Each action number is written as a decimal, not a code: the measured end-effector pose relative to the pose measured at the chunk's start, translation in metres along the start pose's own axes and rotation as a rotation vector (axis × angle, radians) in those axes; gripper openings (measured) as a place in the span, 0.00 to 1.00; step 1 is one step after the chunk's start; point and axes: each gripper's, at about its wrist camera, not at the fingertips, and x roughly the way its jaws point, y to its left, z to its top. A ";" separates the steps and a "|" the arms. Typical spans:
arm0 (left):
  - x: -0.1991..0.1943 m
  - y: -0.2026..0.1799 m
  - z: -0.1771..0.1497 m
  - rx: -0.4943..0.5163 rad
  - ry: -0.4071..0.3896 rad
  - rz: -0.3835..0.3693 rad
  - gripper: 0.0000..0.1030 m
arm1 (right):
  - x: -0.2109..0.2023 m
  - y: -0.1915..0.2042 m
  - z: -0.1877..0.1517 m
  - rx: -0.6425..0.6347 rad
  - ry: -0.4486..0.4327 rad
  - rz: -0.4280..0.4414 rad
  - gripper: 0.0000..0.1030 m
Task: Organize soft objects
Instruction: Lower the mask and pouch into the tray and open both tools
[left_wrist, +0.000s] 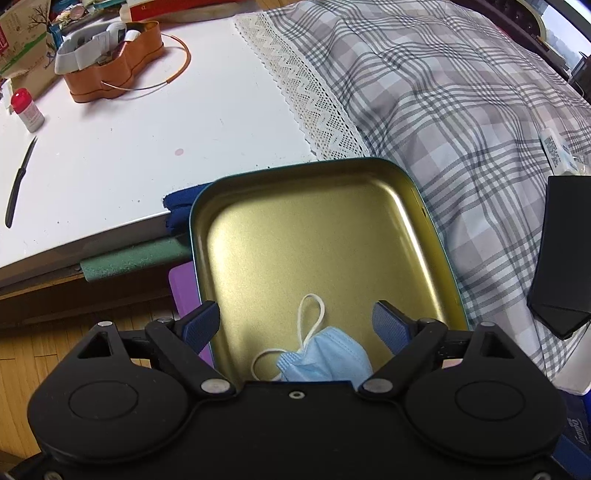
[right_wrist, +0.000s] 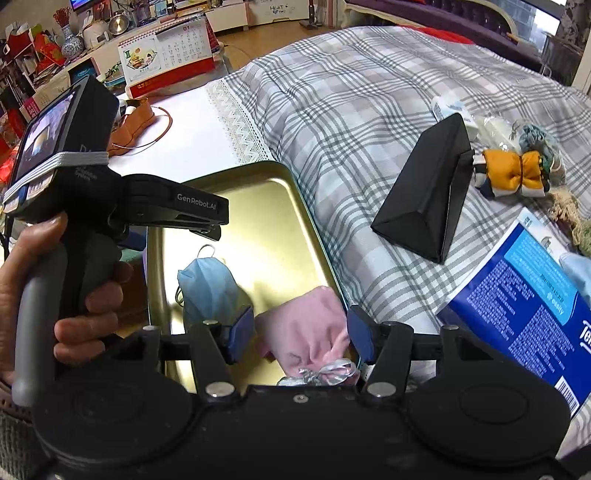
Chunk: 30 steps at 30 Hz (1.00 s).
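I see the blue mask (left_wrist: 325, 356) lying in the gold tin (left_wrist: 406, 206) below my wide, empty left hand-held gripper (left_wrist: 301, 321), while the right hand-held gripper (right_wrist: 301, 334) stands apart around the pink pouch (right_wrist: 310, 328) without pressing it. Only the right view shows the pouch, the hand (right_wrist: 40, 280) and the black box (right_wrist: 424, 199). The tin rests on a plaid bed (left_wrist: 443, 92) beside the white bench (left_wrist: 147, 129).

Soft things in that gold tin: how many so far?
2: a blue face mask at the tin's left side and a pink pouch at its near right corner. More may be hidden.
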 end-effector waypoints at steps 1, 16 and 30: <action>0.001 -0.001 0.000 0.000 0.006 0.001 0.84 | 0.000 -0.001 0.000 0.003 0.004 -0.002 0.54; 0.010 -0.012 -0.002 0.062 0.045 0.003 0.84 | 0.003 -0.005 -0.009 0.021 0.039 -0.020 0.56; 0.014 -0.019 -0.008 0.135 0.042 0.002 0.85 | -0.042 -0.031 -0.024 0.090 -0.057 -0.058 0.61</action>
